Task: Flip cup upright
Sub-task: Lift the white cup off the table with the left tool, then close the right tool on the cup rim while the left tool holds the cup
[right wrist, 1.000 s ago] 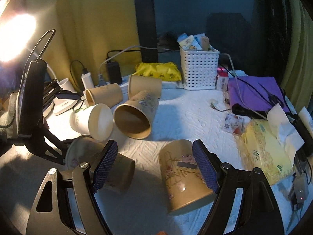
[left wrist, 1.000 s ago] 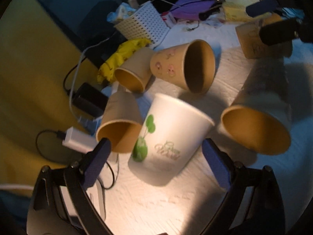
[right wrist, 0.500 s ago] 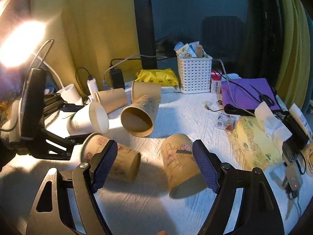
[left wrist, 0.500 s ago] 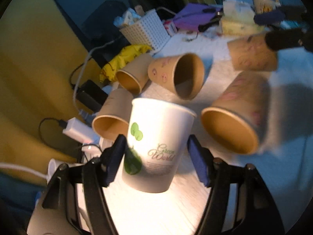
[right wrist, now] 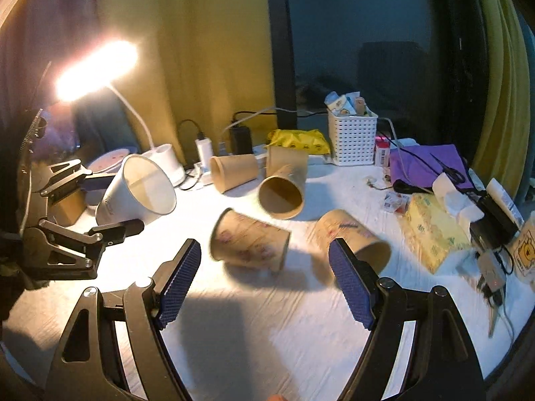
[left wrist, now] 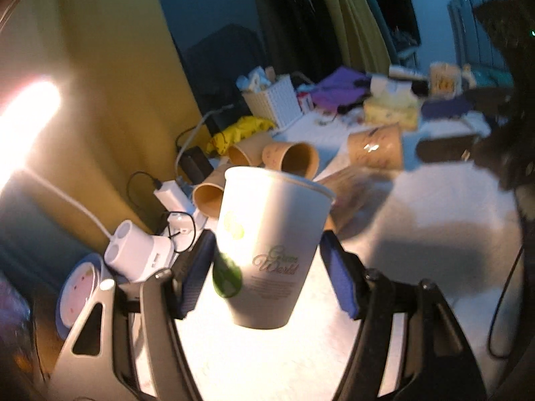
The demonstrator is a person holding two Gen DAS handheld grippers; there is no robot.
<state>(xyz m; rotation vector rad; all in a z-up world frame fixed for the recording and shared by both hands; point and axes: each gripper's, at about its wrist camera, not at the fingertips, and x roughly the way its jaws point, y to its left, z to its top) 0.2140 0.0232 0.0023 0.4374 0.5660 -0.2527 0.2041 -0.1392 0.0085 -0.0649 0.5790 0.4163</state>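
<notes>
We have the white cup [left wrist: 272, 250] clamped between the blue pads of the left gripper [left wrist: 267, 267], gripped across its lower body so the rim is free and points up and slightly away. We read this as the middle of the flip: the cup is off the white tablecloth [left wrist: 418, 300], mouth nearly upward in the left wrist view, tilted toward the brown cups in the right wrist view [right wrist: 135, 193]. Holding it low on the wall should leave the base clear to be set down flat, left of the brown cups.

Our right gripper [right wrist: 264, 280] hangs wide open with nothing between its pads, above the cloth in front of two brown cups. The nearer one [right wrist: 249, 240] lies on its side just beyond the left pad; another [right wrist: 354, 237] lies on its side partly behind the right pad. Farther back from the white cup, three more brown cups lie tipped over, the closest with its mouth toward us [right wrist: 282, 192].

Much is unclear. The base of the white cup is hard to make out in the right wrist view, so we cannot tell how high it hangs above the cloth. The far pad is mostly covered by the cup there. The left wrist view is blurred, and the lamp [right wrist: 97, 68] washes out the cup's left side.
</notes>
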